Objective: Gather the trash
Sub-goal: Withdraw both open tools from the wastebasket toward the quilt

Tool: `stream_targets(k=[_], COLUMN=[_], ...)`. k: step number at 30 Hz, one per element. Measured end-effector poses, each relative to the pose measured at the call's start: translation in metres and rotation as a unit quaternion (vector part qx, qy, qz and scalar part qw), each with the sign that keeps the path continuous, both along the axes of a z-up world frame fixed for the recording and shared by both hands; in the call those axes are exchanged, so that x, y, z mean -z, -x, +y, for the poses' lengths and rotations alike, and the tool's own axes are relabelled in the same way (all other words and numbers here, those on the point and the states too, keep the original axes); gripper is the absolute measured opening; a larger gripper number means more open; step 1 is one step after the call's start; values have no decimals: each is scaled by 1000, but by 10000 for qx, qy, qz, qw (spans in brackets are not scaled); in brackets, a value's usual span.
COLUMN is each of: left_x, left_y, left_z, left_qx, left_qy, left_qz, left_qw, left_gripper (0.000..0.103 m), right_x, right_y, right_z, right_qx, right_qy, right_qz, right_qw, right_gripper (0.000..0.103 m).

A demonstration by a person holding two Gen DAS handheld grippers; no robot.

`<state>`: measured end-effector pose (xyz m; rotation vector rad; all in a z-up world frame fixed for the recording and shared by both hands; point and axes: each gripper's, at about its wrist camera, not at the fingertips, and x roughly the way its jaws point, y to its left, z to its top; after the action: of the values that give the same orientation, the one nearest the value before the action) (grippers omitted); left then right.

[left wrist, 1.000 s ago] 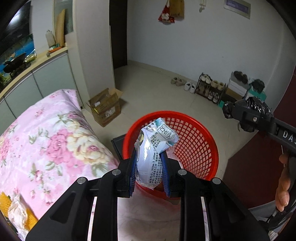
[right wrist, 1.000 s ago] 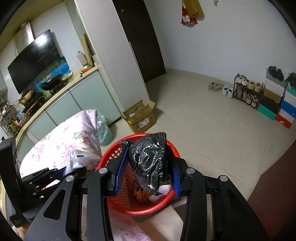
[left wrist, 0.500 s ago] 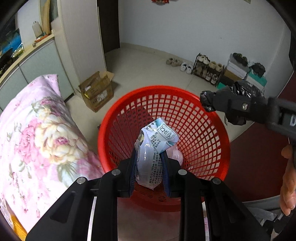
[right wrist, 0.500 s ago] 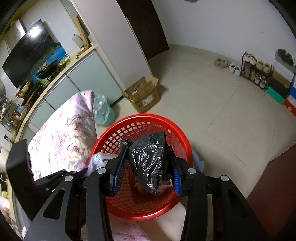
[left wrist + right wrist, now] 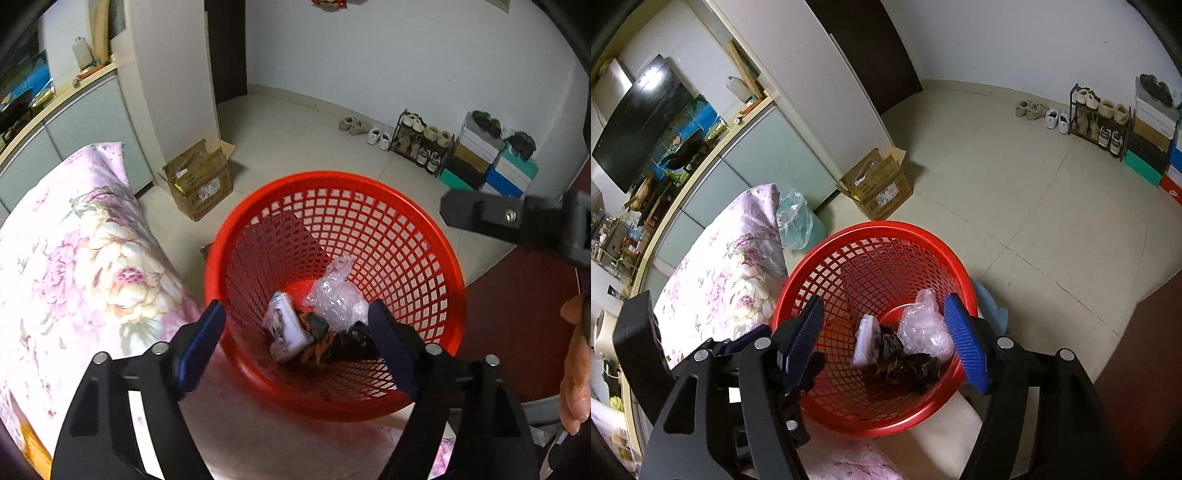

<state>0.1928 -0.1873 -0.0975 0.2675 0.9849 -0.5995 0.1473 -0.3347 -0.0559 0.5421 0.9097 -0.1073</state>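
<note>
Red plastic mesh makes the laundry-style basket, which is the largest task object and stands at the edge of a bed covered with a pink floral quilt. The basket is round, open at the top and upright.

The left gripper hangs over the near rim of the basket. Its two blue-padded fingers are spread wide and nothing is between them. The right gripper hangs over the same basket from the other side, also spread wide with nothing inside; its blue ribbed pads frame the basket floor. In the left wrist view a part of the right tool crosses the right edge, and the person's hand is seen below it.

All the trash lies on the bottom of the basket. A crumpled clear plastic bag sits toward the far side. Beside it a white and blue printed wrapper leans, tilted. A crumpled black plastic bag lies nearest to the grippers, touching some dark orange-brown scraps that I cannot identify.

On the tiled floor behind the basket stands an open cardboard box, and a shoe rack stands by the far wall.
</note>
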Motion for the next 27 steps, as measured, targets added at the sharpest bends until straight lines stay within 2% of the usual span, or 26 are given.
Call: stream_targets(k=[12, 20, 27], left_x=[-31, -43, -49], left_y=[2, 20, 31], left_z=[41, 65, 86], left_qx=[-575, -824, -956], left_qy=[157, 63, 117], left_qz=[-322, -697, -783], left_qw=[9977, 9941, 9923], left_gripper=[84, 84, 84], right_x=[-7, -14, -20], right_y=[11, 15, 20], right_z=[10, 40, 56], right_qx=[-3, -180, -227], right_qy=[133, 746, 1122], right_qz=[-79, -290, -412], right_qw=[9999, 9966, 9926], right_gripper=[65, 65, 65])
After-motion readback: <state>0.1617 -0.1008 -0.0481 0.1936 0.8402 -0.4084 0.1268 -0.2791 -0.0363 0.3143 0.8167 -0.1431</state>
